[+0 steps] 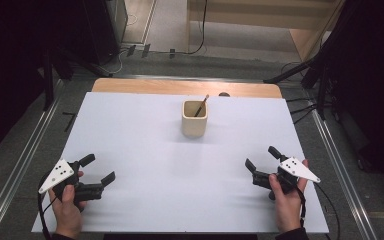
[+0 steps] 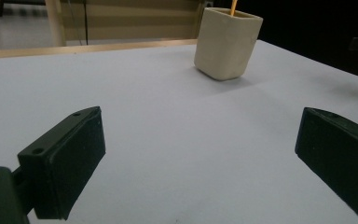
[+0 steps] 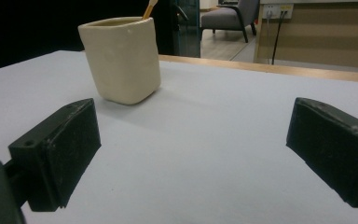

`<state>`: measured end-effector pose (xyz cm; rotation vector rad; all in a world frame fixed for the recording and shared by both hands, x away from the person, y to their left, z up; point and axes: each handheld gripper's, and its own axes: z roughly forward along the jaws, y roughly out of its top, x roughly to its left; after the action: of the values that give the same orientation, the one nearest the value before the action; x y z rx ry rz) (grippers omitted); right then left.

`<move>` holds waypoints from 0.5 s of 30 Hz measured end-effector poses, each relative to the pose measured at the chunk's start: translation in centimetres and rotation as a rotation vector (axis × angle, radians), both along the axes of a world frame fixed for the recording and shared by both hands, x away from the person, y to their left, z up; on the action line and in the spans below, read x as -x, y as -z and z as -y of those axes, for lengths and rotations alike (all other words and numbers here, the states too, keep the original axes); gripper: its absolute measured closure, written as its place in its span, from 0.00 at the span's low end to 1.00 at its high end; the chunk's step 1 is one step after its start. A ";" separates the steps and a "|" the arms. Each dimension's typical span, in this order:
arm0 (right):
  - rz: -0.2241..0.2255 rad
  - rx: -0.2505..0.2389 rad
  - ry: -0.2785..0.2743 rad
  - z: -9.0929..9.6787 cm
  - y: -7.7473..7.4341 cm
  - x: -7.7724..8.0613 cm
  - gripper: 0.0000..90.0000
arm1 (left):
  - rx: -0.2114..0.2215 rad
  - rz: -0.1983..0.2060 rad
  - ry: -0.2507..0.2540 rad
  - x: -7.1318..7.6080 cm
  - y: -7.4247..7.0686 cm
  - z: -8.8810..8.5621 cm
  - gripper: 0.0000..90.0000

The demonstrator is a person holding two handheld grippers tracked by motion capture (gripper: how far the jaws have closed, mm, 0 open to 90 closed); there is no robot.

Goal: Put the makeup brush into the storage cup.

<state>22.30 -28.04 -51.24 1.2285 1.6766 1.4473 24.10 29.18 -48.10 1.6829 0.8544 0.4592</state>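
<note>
A cream square cup (image 1: pixel 194 119) stands upright at the middle back of the white table top (image 1: pixel 145 150), with a thin wooden stick (image 1: pixel 201 105) leaning inside it. My left gripper (image 1: pixel 99 168) rests near the front left edge, open and empty. At the front right, my right gripper (image 1: pixel 261 158) is held just above the table, open with nothing between its jaws. In the left gripper view the cup (image 2: pixel 227 43) sits far ahead, right of centre. In the right gripper view the cup (image 3: pixel 121 59) stands ahead at the left, with the stick (image 3: pixel 149 8) poking out.
A wooden strip (image 1: pixel 185 87) borders the table's far edge. Metal rails (image 1: pixel 340 165) run along both sides of the table. Dark stands and cables (image 1: pixel 325 75) crowd the floor behind and to the right.
</note>
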 end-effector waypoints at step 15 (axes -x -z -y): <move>-0.026 0.018 0.008 0.7 0.4 0.8 0.00 | 0.000 0.002 -0.004 0.0 0.1 0.0 0.02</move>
<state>21.50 -28.78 -51.67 1.2479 1.6962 1.4142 24.07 29.19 -48.16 1.6807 0.8563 0.4639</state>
